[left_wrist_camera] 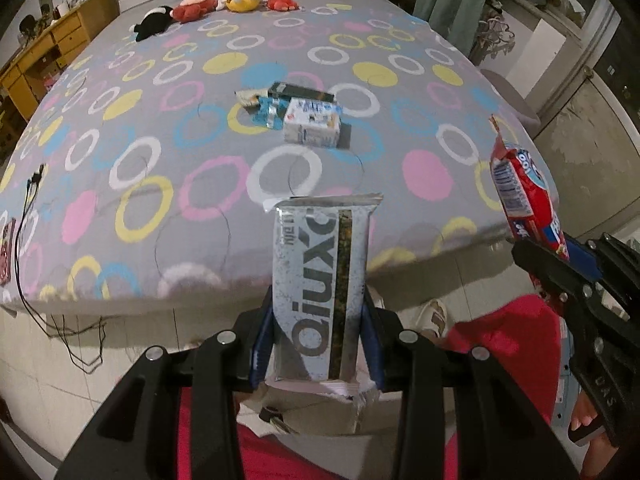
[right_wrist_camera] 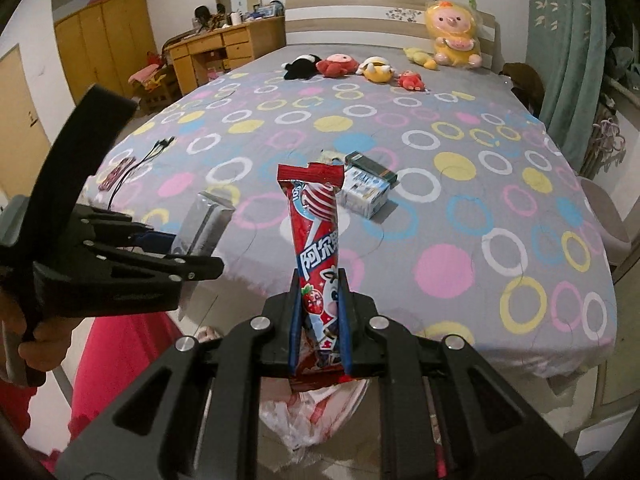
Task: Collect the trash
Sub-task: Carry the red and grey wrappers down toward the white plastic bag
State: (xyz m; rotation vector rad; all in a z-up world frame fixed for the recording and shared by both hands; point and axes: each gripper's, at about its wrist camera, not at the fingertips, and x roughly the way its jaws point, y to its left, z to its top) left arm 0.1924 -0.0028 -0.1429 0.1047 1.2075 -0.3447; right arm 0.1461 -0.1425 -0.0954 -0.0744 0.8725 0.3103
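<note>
The left gripper [left_wrist_camera: 320, 332] is clamped on a silver speckled wrapper [left_wrist_camera: 320, 280], whose torn lower end hides behind the fingers; the printing reads upside down. The right gripper [right_wrist_camera: 320, 320] pinches a red strawberry candy wrapper [right_wrist_camera: 318, 240] standing upright, its base lost behind the jaws. Only the right wrist view shows a crumpled plastic bag [right_wrist_camera: 304, 420] beneath. Farther off, more litter, including a small white carton [left_wrist_camera: 312, 122], lies mid-bed on the ringed sheet [left_wrist_camera: 160, 120], with plush toys [right_wrist_camera: 340, 65] beyond.
</note>
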